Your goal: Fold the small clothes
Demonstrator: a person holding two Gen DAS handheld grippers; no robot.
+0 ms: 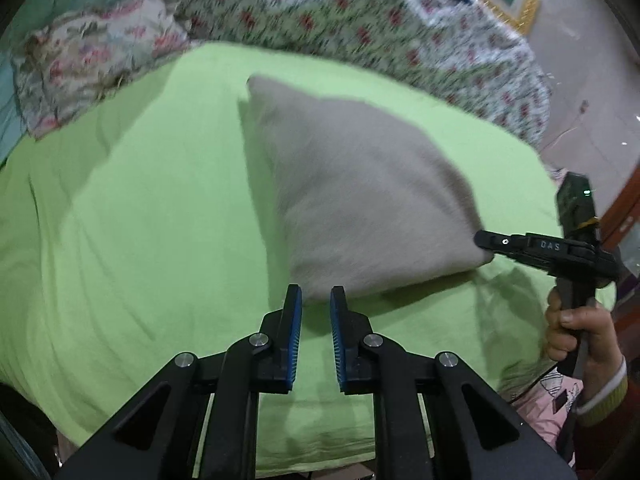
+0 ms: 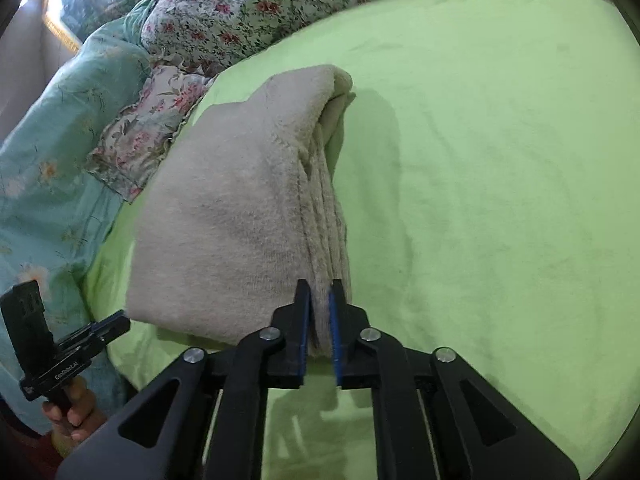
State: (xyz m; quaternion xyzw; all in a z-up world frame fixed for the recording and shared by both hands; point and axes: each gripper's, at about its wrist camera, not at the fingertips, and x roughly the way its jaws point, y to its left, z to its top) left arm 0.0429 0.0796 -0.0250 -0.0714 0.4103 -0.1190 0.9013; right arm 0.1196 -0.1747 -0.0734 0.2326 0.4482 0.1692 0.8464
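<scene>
One folded garment (image 2: 236,216) of beige, fuzzy knit fabric, lying on a lime-green bed sheet (image 2: 480,184) toward the side with the bedding pile. Folded into a thick, roughly rectangular pad of several layers; stacked layer edges visible as parallel ridges along one side in the right wrist view. Outer surface plain, matte, slightly pilled. Far end rounded where the fold turns over. In the left wrist view, same garment (image 1: 360,192) seen as a flat-topped slab with one pointed far corner, blurred.

Right gripper (image 2: 319,300): jaws narrow, clamped on the near edge of the stacked layers, blue pads pressed against the fabric on both sides. From the left wrist view, right gripper (image 1: 486,242) tip meets the garment's corner; hand (image 1: 576,336) wrapped around its handle.

Left gripper (image 1: 316,300): jaws parted by a modest gap, holding nothing, just beside the garment's near edge; contact cannot be told.

Floral-patterned quilt (image 1: 360,20) and ruffled floral pillow (image 2: 148,136) along the far side of the sheet; teal flowered cloth (image 2: 52,140) beside them.
</scene>
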